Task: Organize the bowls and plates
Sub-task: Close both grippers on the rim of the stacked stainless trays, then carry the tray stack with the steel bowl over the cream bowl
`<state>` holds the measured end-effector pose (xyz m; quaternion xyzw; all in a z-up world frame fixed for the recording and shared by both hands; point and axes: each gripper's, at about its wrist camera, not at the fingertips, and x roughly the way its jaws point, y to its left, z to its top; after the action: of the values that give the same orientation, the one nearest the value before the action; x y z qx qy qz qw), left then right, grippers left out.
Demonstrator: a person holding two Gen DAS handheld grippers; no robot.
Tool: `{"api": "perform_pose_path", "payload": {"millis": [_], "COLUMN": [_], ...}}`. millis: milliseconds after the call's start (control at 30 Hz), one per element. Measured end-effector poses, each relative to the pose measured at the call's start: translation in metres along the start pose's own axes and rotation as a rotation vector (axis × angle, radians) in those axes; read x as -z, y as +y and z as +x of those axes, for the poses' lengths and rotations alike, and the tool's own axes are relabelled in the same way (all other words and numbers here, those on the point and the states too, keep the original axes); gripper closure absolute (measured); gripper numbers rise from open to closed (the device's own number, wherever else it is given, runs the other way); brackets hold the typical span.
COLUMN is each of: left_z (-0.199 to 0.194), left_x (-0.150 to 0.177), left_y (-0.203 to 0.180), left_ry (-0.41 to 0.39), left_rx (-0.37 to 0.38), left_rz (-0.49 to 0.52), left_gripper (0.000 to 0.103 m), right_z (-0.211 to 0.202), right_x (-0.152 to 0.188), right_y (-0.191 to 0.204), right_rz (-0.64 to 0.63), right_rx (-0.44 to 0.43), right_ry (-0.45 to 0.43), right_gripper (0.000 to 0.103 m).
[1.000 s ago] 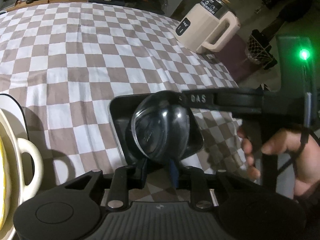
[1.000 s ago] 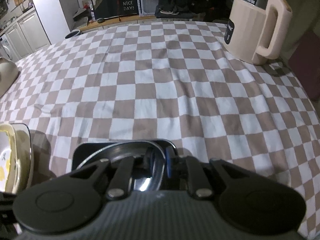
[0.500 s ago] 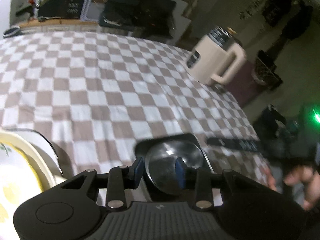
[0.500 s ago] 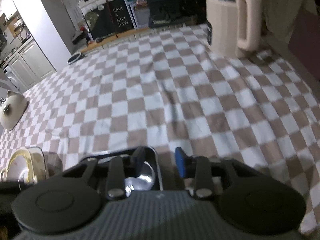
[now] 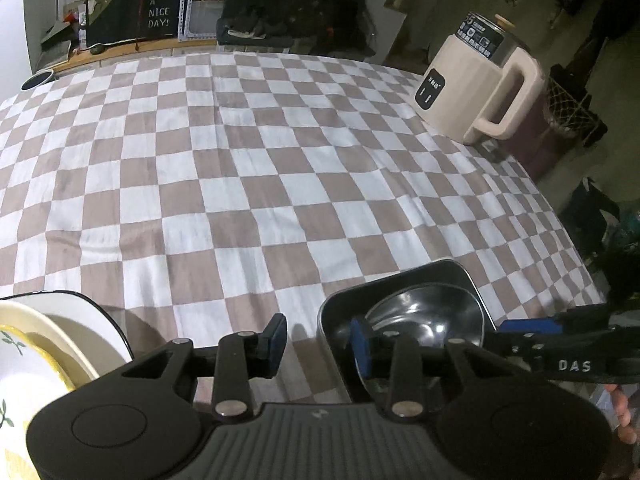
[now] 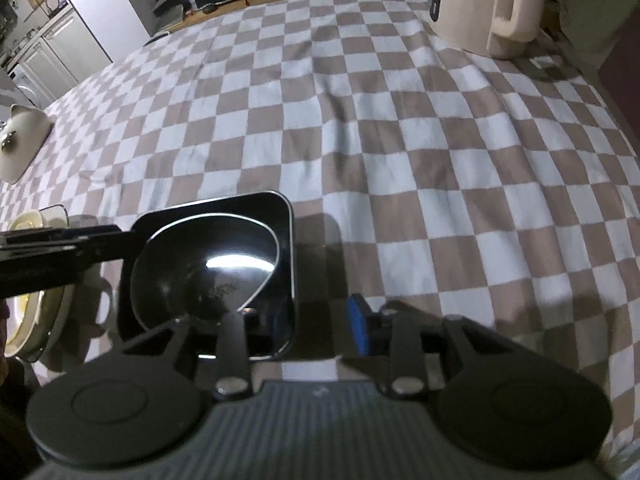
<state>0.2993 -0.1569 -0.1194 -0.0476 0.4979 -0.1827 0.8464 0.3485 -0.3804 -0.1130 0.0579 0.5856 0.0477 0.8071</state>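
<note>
A shiny steel bowl [image 5: 424, 316] sits inside a dark square dish [image 5: 452, 270] near the front of the checkered table; both show in the right wrist view, bowl [image 6: 200, 264] in dish [image 6: 286, 216]. My left gripper [image 5: 318, 344] is open and empty, its right finger over the dish's left edge. My right gripper [image 6: 298, 320] is open and empty, straddling the dish's right wall. A cream plate stack with a yellow pattern [image 5: 44, 344] lies at the left, also seen in the right wrist view [image 6: 28, 312].
A cream electric kettle [image 5: 476, 84] stands at the table's far right. A cream lidded pot [image 6: 20, 144] sits at the far left edge. The checkered cloth [image 5: 260, 152] covers the table. The right gripper's arm [image 5: 560, 356] reaches in beside the dish.
Both grippers let go of the steel bowl, opened and pulled back. The bowl now rests in the dark dish instead of being held tilted above it.
</note>
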Motion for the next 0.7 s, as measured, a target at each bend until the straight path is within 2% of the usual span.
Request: {"api": "perform_pose_path", "payload": {"millis": [133, 367, 467, 533, 633, 700], "left_z": [0.006, 0.004, 0.001, -0.003, -0.005, -0.004], "left_x": [0.003, 0.012, 0.015, 0.018, 0.02, 0.022], "left_y": [0.0, -0.002, -0.001, 0.0, 0.003, 0.002], "left_ry": [0.033, 0.061, 0.073, 0.075, 0.096, 0.108], "left_rx": [-0.021, -0.012, 0.006, 0.024, 0.069, 0.083], "left_rz": [0.005, 0.004, -0.006, -0.01, -0.045, -0.055], "left_gripper": [0.066, 0.066, 0.069, 0.072, 0.081, 0.081], "right_z": [0.006, 0.006, 0.01, 0.012, 0.013, 0.007], "right_x": [-0.004, -0.021, -0.024, -0.024, -0.026, -0.02], "right_y": [0.006, 0.009, 0.014, 0.015, 0.011, 0.012], "right_rz": [-0.003, 0.024, 0.005, -0.001, -0.005, -0.005], "right_rx": [0.017, 0.009, 0.011, -0.006, -0.023, -0.03], "right_ry": [-0.011, -0.068, -0.058, -0.046, -0.034, -0.031], "right_gripper": [0.064, 0.065, 0.072, 0.082, 0.087, 0.091]}}
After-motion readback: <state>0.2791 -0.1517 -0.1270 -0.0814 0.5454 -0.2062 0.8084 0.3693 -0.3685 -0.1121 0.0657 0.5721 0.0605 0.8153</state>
